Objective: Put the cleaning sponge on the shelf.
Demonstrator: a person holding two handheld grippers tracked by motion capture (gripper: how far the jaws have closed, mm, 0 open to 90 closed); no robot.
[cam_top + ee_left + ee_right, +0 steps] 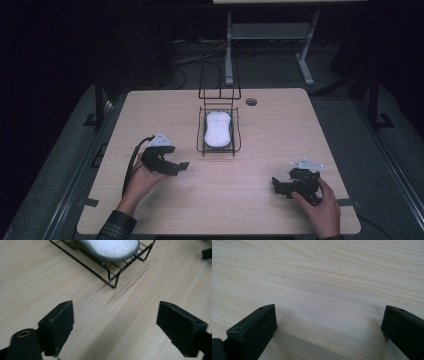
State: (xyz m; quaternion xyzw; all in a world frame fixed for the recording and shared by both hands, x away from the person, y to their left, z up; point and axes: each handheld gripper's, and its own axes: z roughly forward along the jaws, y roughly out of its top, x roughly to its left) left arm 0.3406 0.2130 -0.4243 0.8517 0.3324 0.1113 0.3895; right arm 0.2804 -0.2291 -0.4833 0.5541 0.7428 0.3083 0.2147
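Colour rundown: the table is pale beige wood with fine wavy grain streaks, really clear right between the fingers of the right gripper. Those fingers are matte black, same as the left gripper. Just beyond the left gripper's fingertips sits a black wire rack holding a white shoe with a grey ribbed edge. From above, each gripper is black with a light grey plate on top. The person's sleeve beside the left gripper is dark plaid with greenish checks. The floor around is dark grey.
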